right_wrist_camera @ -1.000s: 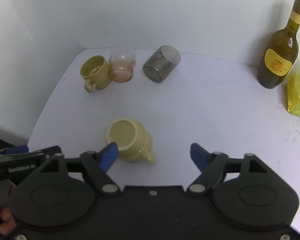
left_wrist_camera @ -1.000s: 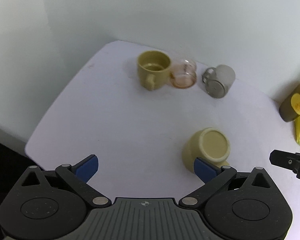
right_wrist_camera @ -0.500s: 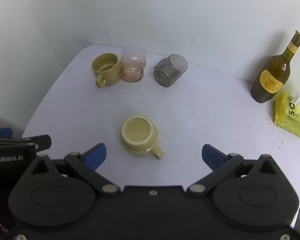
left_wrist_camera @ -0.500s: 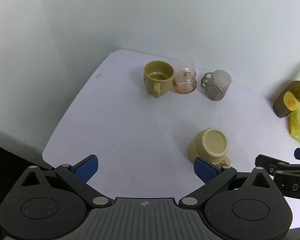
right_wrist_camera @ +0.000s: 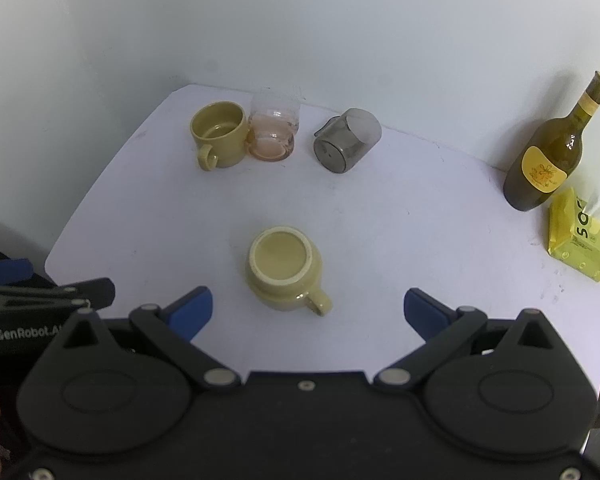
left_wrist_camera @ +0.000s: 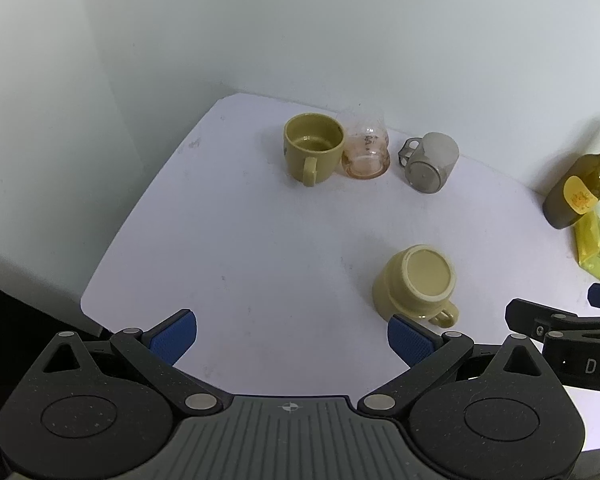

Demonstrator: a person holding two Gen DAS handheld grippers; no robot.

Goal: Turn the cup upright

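A pale yellow mug (right_wrist_camera: 284, 274) stands upside down near the middle of the white table (right_wrist_camera: 420, 240), base up, handle toward me. It also shows in the left wrist view (left_wrist_camera: 418, 282). My right gripper (right_wrist_camera: 306, 312) is open and empty, above and just short of the mug, which sits between its blue fingertips. My left gripper (left_wrist_camera: 292, 338) is open and empty over the table's front left, the mug just beyond its right fingertip (left_wrist_camera: 410, 344).
At the back stand an upright olive mug (right_wrist_camera: 220, 138), a pinkish glass (right_wrist_camera: 274, 132) and a metal cup (right_wrist_camera: 346, 144) on its side. A wine bottle (right_wrist_camera: 548, 160) and a yellow packet (right_wrist_camera: 582, 236) are at the right edge. Walls close the back and left.
Both grippers have pulled back and risen, so more of the table shows. The upside-down mug now sits centred between the right gripper's fingertips. No object has moved.
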